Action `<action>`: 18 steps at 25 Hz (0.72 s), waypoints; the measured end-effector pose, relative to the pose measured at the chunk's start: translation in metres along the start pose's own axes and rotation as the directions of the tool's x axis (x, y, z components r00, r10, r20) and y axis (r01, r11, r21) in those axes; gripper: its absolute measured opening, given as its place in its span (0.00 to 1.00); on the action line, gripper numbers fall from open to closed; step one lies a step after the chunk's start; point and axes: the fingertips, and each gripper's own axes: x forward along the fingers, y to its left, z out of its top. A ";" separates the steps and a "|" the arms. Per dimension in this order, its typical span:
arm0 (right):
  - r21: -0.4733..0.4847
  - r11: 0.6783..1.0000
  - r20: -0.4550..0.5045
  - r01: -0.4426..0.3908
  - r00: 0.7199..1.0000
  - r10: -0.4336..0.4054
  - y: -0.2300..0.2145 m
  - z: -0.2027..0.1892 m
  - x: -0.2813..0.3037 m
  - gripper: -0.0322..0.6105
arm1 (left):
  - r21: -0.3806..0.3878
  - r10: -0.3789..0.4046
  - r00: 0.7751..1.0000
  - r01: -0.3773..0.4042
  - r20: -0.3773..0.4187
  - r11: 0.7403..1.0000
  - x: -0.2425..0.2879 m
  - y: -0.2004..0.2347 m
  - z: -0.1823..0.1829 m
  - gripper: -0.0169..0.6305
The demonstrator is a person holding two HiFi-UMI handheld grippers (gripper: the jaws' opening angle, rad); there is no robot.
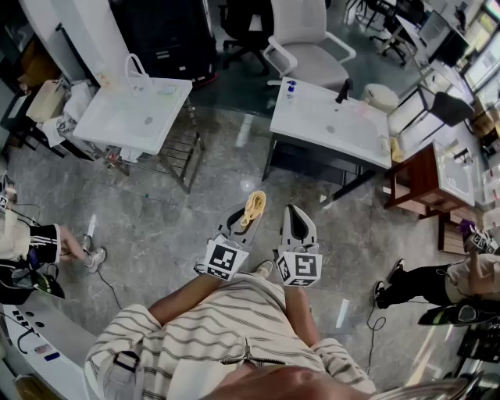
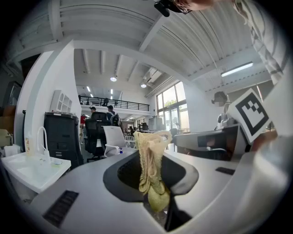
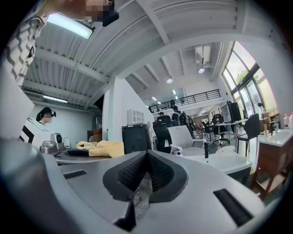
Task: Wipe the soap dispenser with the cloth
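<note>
In front of the white sink (image 1: pixel 328 125), the left gripper (image 1: pixel 248 212) is clamped on the yellow cloth (image 1: pixel 255 208). Beside it, the right gripper (image 1: pixel 296 212) has its jaws together on nothing. The blue-topped soap dispenser (image 1: pixel 291 87) stands on the sink's far-left corner.

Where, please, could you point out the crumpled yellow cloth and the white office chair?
crumpled yellow cloth (image 1: pixel 255 207): head view, its bunched middle.
white office chair (image 1: pixel 301 21): head view, its backrest.

White sink (image 1: pixel 117 119) left; second sink (image 1: pixel 320 117) right; office chair (image 1: pixel 306 48) behind.
</note>
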 end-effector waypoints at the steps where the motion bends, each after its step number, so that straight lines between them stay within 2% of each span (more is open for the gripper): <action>1: 0.000 1.000 -0.001 -0.002 1.000 0.002 -0.002 0.000 -0.001 0.05 | -0.001 0.002 1.000 -0.002 -0.001 1.000 0.002 -0.002 0.000 0.16; 11: 0.050 0.998 0.005 -0.026 1.000 0.026 -0.040 0.002 -0.005 0.05 | 0.012 0.021 1.000 -0.021 -0.005 1.000 0.027 -0.027 0.003 0.16; 18: 0.037 0.998 0.025 -0.050 0.998 0.049 -0.079 0.004 -0.011 0.05 | 0.007 0.052 0.999 -0.052 0.015 0.999 0.056 -0.053 0.001 0.16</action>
